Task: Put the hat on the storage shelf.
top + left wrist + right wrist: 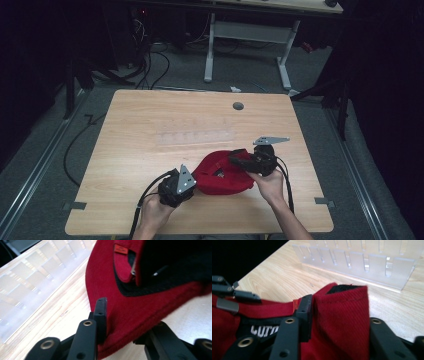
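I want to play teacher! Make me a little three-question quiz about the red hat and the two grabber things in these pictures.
1. True or false: the red cap lies on the wooden table.
2. Which gripper pinches the cap's curved brim? A) left gripper B) right gripper C) neither
3. Fill in: beyond the cap, farther from the person, lies a see-through ____ rack with slots.

Key:
1. True. It rests on the table between the two grippers.
2. A. In the left gripper view the jaws close on the brim; the right gripper clamps a fold of red fabric on the cap's other side.
3. Plastic.
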Demonstrator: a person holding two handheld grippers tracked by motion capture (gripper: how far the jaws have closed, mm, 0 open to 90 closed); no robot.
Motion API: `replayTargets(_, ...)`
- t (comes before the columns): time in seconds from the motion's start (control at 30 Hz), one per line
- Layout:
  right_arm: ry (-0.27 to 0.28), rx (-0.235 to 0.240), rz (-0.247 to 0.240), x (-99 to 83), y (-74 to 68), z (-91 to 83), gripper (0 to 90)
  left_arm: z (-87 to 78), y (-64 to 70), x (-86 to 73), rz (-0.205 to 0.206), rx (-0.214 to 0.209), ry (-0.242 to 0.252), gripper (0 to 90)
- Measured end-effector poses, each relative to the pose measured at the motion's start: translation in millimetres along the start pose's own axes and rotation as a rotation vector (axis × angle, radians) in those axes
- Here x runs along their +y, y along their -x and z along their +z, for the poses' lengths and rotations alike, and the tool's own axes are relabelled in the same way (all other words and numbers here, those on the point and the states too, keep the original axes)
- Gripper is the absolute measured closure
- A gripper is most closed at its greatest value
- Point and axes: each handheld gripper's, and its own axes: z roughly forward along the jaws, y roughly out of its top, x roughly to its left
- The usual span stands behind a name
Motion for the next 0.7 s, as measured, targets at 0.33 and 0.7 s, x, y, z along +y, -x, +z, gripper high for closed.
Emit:
replayTargets(0.33,0.121,-0.047,0.069,5.5,15.2,-24.4,48.2,-1.5,3.0,1.6,0.018,-0.027,-0.034,85.3)
replayTargets(0.7,0.188,-0.091,0.045,-1.2,21.5,-42.9,44.7,-12.6,-23.4,15.3,-0.128,-0.006,0.039,85.3)
